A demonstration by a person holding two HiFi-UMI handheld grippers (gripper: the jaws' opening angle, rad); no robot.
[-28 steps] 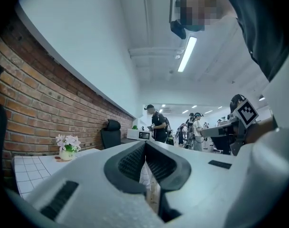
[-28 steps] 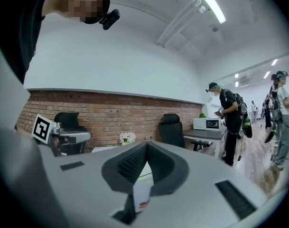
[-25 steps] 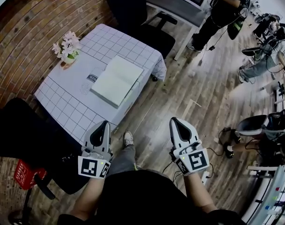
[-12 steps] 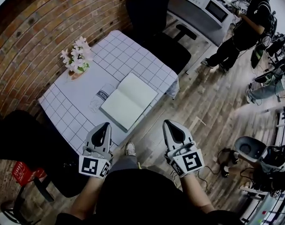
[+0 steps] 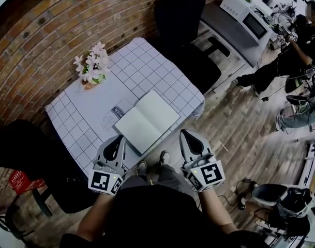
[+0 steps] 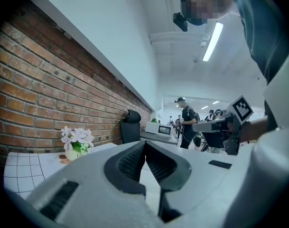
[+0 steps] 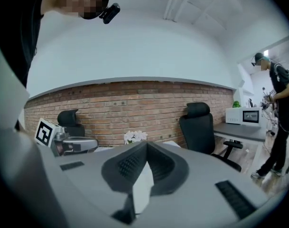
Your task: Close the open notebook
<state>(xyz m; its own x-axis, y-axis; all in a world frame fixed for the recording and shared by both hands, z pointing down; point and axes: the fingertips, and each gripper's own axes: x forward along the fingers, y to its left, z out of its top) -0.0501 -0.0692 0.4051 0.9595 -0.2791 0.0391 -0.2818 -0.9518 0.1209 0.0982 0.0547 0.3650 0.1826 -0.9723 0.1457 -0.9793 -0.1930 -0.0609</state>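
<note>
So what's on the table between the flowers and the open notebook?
Head view: mostly bare checked tablecloth between flowers and notebook; a clear labelled container lies by the notebook's left edge.

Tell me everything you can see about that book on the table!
The notebook lies open and flat on the checked tablecloth, near the table edge closest to the person. Its two pages look pale, papery and blank, meeting at a crease down the middle. A thin dark cover edge shows along its near side. A clear labelled container stands beside its left page; whether they touch is unclear. Nothing lies on it. The left claw and right claw are short of it.
</note>
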